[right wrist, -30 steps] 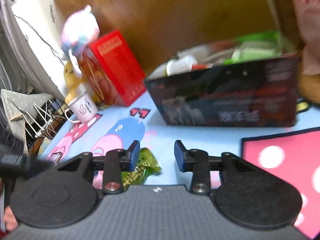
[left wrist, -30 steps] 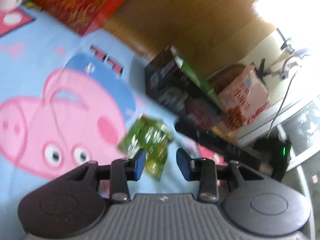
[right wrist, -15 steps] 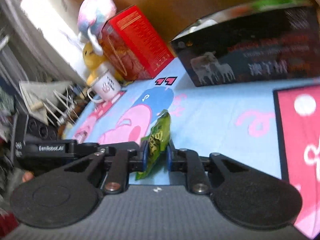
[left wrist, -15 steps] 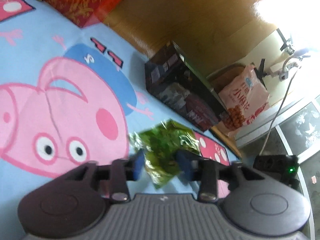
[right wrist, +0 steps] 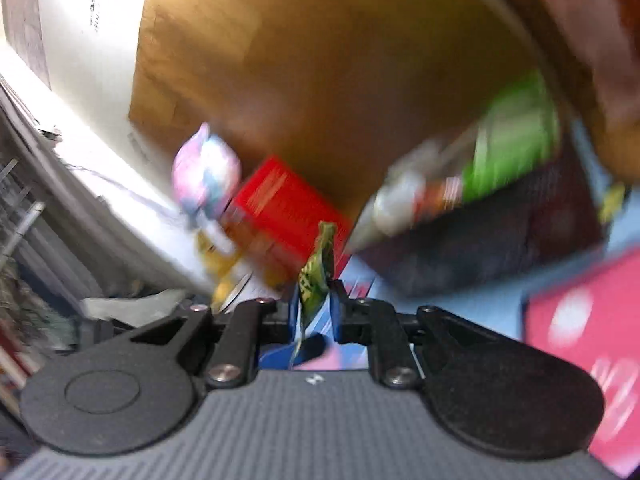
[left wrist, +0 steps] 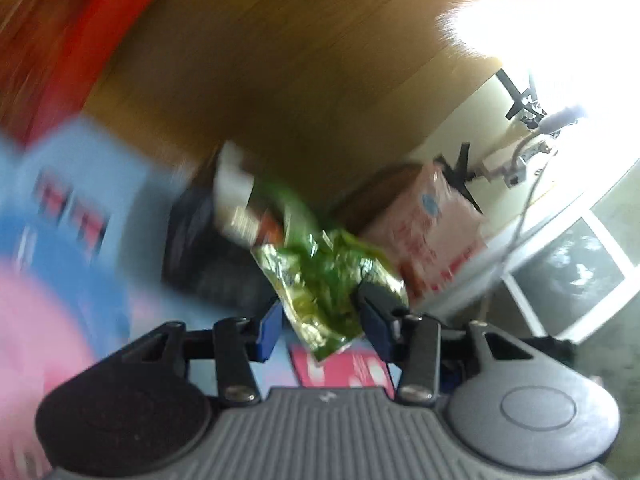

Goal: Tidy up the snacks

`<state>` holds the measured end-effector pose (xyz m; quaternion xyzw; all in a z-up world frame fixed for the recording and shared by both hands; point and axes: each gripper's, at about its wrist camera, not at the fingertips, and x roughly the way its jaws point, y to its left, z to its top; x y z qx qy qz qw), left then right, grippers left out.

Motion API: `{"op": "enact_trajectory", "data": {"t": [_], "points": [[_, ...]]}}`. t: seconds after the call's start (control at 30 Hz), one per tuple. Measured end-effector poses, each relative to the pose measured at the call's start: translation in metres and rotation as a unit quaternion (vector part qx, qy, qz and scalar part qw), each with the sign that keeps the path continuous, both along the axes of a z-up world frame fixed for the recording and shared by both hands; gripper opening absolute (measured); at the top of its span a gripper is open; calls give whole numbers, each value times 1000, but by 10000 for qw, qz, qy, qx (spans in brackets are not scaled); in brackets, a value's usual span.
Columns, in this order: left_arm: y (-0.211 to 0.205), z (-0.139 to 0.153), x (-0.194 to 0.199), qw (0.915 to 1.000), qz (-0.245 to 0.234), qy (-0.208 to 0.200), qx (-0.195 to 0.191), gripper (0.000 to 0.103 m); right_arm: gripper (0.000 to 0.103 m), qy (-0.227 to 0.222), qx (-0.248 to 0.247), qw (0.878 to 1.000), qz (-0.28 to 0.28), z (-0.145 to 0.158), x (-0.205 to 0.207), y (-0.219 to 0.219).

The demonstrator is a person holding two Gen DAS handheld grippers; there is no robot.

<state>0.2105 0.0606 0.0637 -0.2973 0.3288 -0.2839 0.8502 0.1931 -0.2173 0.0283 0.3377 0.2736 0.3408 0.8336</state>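
Green snack packet (right wrist: 316,276): clamped edge-on in right gripper (right wrist: 314,314), long axis toward 12 o'clock. Left gripper (left wrist: 320,320): jaws apart, packet (left wrist: 328,288) between them; contact indeterminate. Dark snack box (right wrist: 480,248) at 2 o'clock, blurred.

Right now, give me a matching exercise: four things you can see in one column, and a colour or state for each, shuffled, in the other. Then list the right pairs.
Things:
1. snack packet
2. snack box
3. gift box
4. plush toy

Colours or states:
A. dark, open top, snacks inside
B. pink and blue, beside the red one
C. green, pinched in the right gripper jaws
D. red, standing by the wall

Pairs: 1-C, 2-A, 3-D, 4-B
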Motion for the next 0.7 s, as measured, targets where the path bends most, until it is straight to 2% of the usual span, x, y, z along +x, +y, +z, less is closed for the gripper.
{"op": "enact_trajectory", "data": {"t": [0.07, 0.1, 0.13, 0.17, 0.23, 0.3, 0.4, 0.5, 0.6, 0.67, 0.7], "points": [[-19, 14, 27, 9990, 100, -238, 377, 47, 26, -195, -320, 9989, -271, 10, 20, -1], [-28, 18, 36, 9971, 211, -365, 638, 49, 37, -292, -664, 9964, -431, 14, 32, 3], [-37, 20, 44, 9934, 366, -496, 967, 49, 54, -421, -1238, 9896, -596, 16, 43, 12], [-42, 20, 49, 9896, 484, -574, 1226, 49, 55, -546, -1760, 9796, -799, 17, 47, 18], [-42, 16, 46, 9896, 481, -575, 1231, 49, 55, -810, -2525, 9585, -1049, 18, 46, 24], [-38, 9, 34, 9907, 407, -644, 1126, 50, 57, -1025, -2462, 9576, -1086, 15, 27, 18], [-33, 1, 8, 9873, 466, -787, 1298, 50, 58, -1134, -2259, 9600, -1208, 5, -8, 8], [-29, -6, -22, 9841, 478, -884, 1467, 52, 60, -1047, -2197, 9612, -1299, -7, -38, 11], [-34, -11, -53, 9776, 527, -983, 1784, 59, 81, -889, -2364, 9573, -1408, -19, -63, 16], [-38, -16, -76, 9734, 519, -1027, 1979, 63, 81, -779, -2468, 9560, -1385, -23, -77, 18], [-40, -19, -83, 9721, 513, -1016, 2053, 69, 82, -760, -2505, 9554, -1368, -24, -84, 18]]}}
